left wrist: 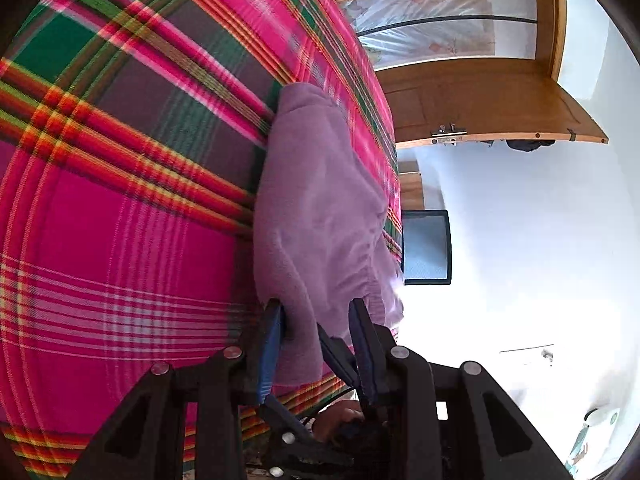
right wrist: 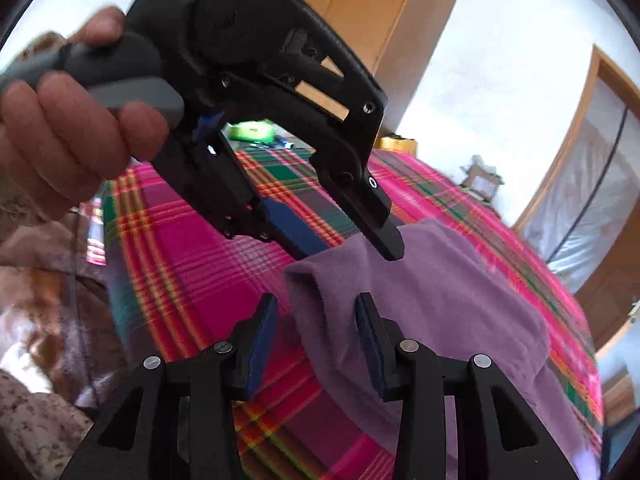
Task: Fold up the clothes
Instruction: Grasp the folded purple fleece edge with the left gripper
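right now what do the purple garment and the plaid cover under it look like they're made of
The purple garment looks like fleece or brushed knit: matte, fuzzy surface, soft rounded folds, though I can't be sure. The plaid cover looks like a flat woven cloth, likely cotton or a blend: crisp stripe lines, smooth, no pile.

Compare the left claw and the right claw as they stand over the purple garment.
1. The left claw straddles the purple garment at its edge, one finger on each side of the cloth; the right claw has only the garment's corner between its fingers, and no grip shows.
2. In the right wrist view, the left claw points down onto the cloth, while the right claw comes in low along it.

Shared: both are open, with black bodies and blue pads.
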Demonstrator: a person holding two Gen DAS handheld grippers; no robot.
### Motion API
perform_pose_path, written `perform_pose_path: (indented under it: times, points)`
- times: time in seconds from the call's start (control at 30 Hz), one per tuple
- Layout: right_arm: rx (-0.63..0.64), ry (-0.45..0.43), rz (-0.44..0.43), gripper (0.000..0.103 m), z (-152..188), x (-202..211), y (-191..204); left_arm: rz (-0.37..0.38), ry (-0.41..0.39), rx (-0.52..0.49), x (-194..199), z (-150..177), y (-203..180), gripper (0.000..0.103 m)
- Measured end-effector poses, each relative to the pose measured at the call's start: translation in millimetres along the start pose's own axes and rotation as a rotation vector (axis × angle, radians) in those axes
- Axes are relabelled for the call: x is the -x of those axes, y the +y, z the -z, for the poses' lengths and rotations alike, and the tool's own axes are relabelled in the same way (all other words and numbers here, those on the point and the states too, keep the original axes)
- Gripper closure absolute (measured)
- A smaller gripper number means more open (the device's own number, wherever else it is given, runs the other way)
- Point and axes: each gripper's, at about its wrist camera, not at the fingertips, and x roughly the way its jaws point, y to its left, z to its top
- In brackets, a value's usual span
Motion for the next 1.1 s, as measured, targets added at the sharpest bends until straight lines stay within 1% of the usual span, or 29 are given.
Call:
perform_pose_path:
  times: [0.17,0.33,0.37,0.5,0.57,0.6,0.67,0.7,0.77,0.83,0.93,1.03,1.1]
  points:
    - [0.034,0.028,0.06,0.061,-1.2,-11.0,3.6,0.0,0.008,0.007,-1.8,-3.0,-1.8,0.069]
    - [-0.023,0.084,0.083,0.061,-7.9,-26.2,-9.0,0.0,0.015,0.016,-0.4,-3.2,3.6,0.069]
    - [-0.035,0.092,0.083,0.061,-8.5,-28.7,-11.4,0.002,0.016,0.02,-0.1,-3.4,4.7,0.069]
    - [-0.09,0.094,0.037,0.062,-8.1,-33.4,-20.9,0.006,0.019,0.03,1.4,-4.5,7.9,0.069]
    - [-0.104,0.095,0.031,0.072,-7.7,-35.3,-24.4,0.014,0.024,0.022,-0.1,-6.1,7.1,0.069]
    - [-0.109,0.093,0.028,0.078,-7.7,-35.7,-25.6,0.016,0.023,0.022,2.3,-6.8,8.8,0.069]
    - [-0.114,0.09,0.019,0.081,-7.8,-36.4,-27.4,0.017,0.022,0.019,6.0,-8.5,10.4,0.069]
    - [-0.117,0.088,0.017,0.084,-7.8,-36.4,-27.8,0.017,0.022,0.017,6.1,-10.0,9.7,0.069]
    - [-0.13,0.09,0.017,0.085,-7.8,-36.3,-28.5,0.023,0.012,0.016,3.7,-14.4,7.1,0.068]
    - [-0.149,0.089,0.002,0.086,-6.5,-35.4,-33.5,0.033,-0.004,0.031,4.8,-17.4,8.0,0.064]
    - [-0.181,0.087,-0.027,0.089,-4.1,-33.7,-42.5,0.032,-0.018,0.011,5.6,-20.8,3.8,0.062]
    - [-0.206,0.058,-0.049,0.092,-0.3,-17.2,-44.2,0.038,-0.044,-0.027,9.8,-23.5,-2.7,0.059]
    - [-0.215,0.033,-0.056,0.093,0.6,-12.7,-47.1,0.034,-0.048,-0.023,6.9,-27.4,-1.7,0.056]
